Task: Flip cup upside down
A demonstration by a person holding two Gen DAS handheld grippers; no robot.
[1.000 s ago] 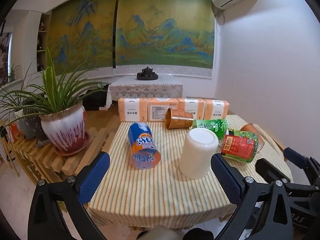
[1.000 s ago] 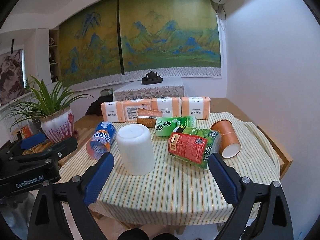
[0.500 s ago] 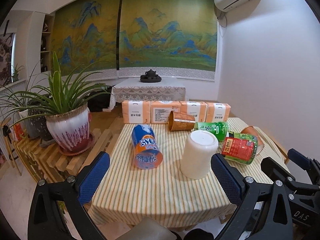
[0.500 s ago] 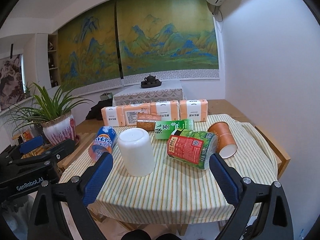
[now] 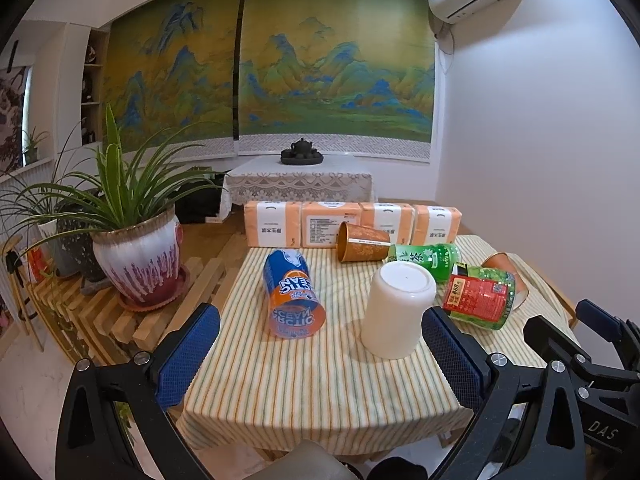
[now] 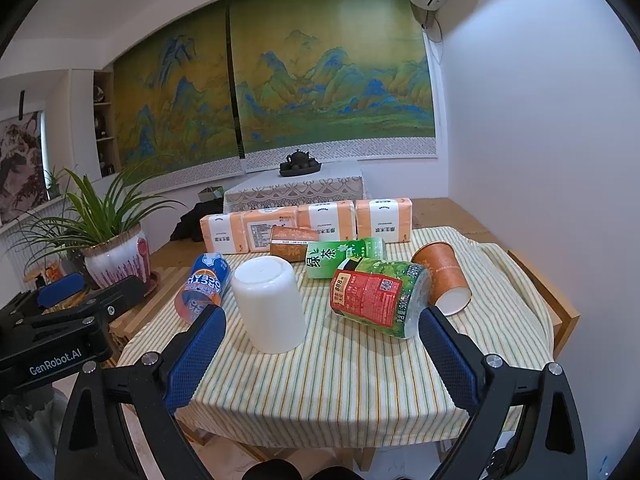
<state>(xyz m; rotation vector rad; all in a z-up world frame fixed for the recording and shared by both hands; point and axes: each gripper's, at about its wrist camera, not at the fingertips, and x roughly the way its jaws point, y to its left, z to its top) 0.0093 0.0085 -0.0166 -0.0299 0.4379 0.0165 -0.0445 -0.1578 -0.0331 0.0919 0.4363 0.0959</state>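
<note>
Both grippers, left [image 5: 320, 354] and right [image 6: 322, 354], are held low at six o'clock, fingers released, nothing grasped. The white cup [image 5: 398, 310] is seen inverted on the counter [image 5: 320, 392]; the orange cup's [image 6: 442, 282] mouth is shown only rightward.

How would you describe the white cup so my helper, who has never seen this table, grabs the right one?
On the striped tablecloth, look near the front edge, left of centre. The plain white cup stands mouth down, base up. Every neighbouring cup and bottle is printed and lies on its side.
</note>
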